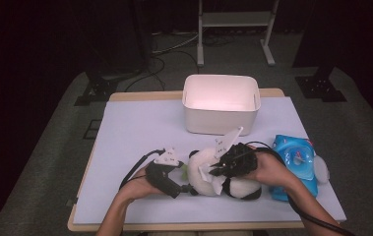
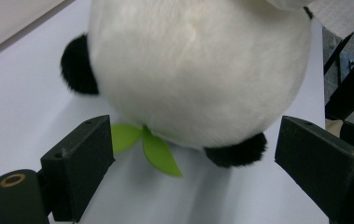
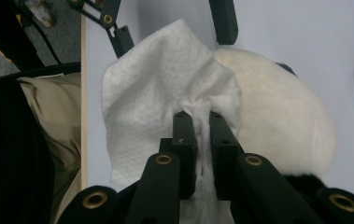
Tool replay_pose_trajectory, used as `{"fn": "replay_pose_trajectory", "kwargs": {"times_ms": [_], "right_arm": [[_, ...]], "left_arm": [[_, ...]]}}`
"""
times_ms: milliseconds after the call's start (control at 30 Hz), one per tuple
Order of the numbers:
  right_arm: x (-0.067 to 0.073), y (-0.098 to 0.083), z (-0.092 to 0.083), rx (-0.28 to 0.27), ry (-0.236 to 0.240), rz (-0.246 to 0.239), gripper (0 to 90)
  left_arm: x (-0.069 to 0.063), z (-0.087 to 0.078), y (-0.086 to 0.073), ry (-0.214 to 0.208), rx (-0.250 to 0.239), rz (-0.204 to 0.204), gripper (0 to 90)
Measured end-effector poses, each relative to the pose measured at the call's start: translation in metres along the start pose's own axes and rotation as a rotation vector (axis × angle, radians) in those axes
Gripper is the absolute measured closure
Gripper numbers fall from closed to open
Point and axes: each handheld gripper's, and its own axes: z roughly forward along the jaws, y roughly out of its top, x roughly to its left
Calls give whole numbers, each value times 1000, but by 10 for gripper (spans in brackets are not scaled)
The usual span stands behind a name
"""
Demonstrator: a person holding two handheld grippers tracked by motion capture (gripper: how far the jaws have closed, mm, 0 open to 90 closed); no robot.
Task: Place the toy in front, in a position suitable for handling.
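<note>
Panda plush [image 1: 208, 172] lies on pale table sheet [image 1: 139, 128]; right fingers [image 3: 201, 122] pinch wipe [image 3: 156, 93], left fingers [image 2: 90, 144] spread.

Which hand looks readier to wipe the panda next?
The right. Its gripper is shut on the white wipe, which hangs just over the panda. The left gripper is open beside the panda, better placed to steady it.

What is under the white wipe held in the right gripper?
The wipe, pinched in the right gripper, hangs over the panda plush. Its white body shows beside the wipe; the part beneath is covered.
</note>
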Motion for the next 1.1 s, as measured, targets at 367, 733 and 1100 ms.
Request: {"fn": "replay_pose_trajectory", "kwargs": {"times_ms": [367,733,1100], "right_arm": [[-5,-4,-4,4,14,25,833],[-11,-35,-27,-19,-15,92,833],[-25,-35,-29,-9,-23,107,834]], "left_arm": [[-2,19,15,-25,-29,31,128],[-8,25,27,-34,-30,44,122],[-22,27,30,-76,-3,52,138]]}}
